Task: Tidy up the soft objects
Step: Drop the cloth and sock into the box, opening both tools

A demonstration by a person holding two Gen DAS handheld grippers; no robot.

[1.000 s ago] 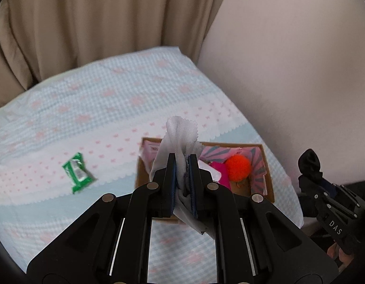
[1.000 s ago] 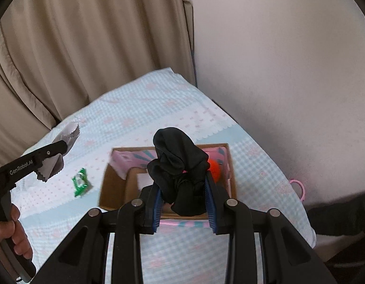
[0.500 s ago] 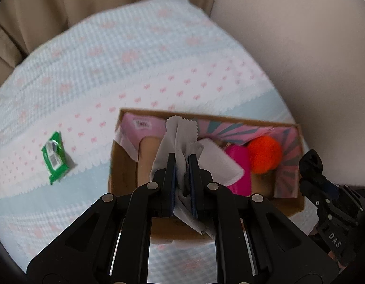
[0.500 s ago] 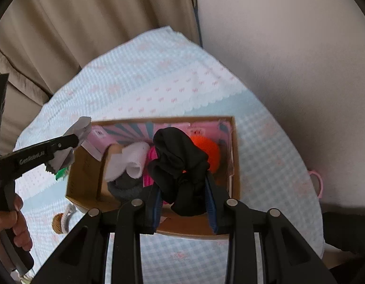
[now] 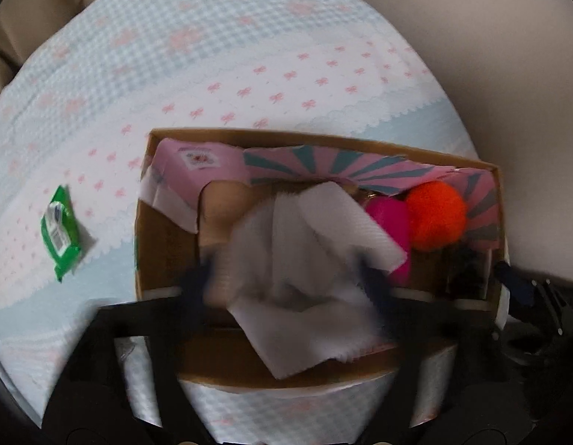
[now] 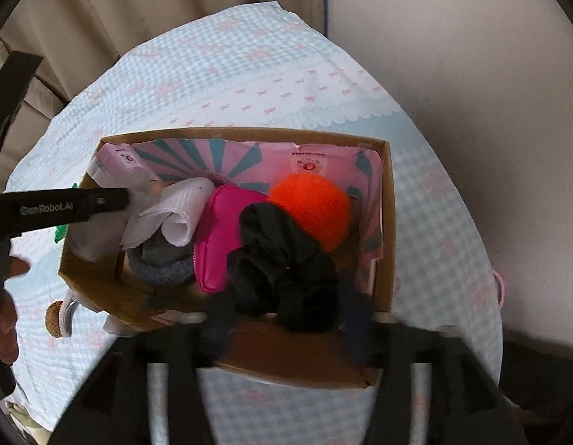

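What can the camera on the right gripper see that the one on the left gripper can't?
Only the right wrist view shows the grey knitted piece in the box, the person's hand, the cork-topped thing on the cloth, and the black fabric clearly between the right gripper, jaws just opened.

Only the left wrist view shows the whole green packet and the grey cloth dropping from the left gripper, jaws just opened.

Both show the cardboard box, orange pompom, pink pouch and white cloth.

Cloths in box, packet left
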